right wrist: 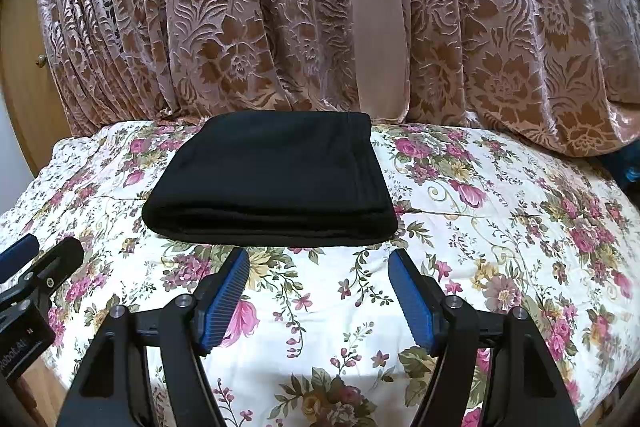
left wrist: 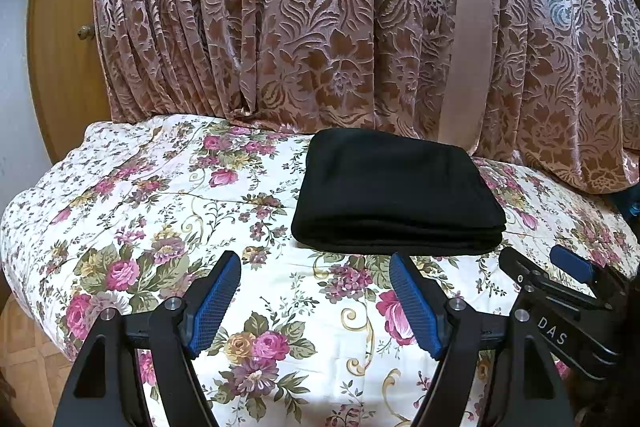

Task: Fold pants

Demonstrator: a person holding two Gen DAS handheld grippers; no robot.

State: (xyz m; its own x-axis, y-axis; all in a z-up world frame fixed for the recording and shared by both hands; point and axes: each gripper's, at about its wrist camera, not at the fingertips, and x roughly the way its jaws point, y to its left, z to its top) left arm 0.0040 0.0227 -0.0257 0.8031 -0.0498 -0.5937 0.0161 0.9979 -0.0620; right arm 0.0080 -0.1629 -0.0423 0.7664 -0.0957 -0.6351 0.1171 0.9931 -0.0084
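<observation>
On a bed with a floral cover, two empty grippers hover short of a folded pair of black pants.

Nearest the cameras, the left gripper [left wrist: 315,263] has its blue-padded fingers spread wide with nothing between them; the right gripper [right wrist: 319,261] is likewise spread and grasping nothing. Both hang above the floral bedspread [left wrist: 168,211], side by side, each appearing at the edge of the other's view. Just beyond the fingertips, apart from them, the black pants [right wrist: 272,183] lie flat on the bedspread, folded into a compact rectangle with stacked layers visible along the near edge. Behind the pants, a pink and brown patterned curtain [left wrist: 320,27] hangs in pleats down to the far edge of the bed. To the far left stands a wooden door [left wrist: 60,59] with a small knob.
</observation>
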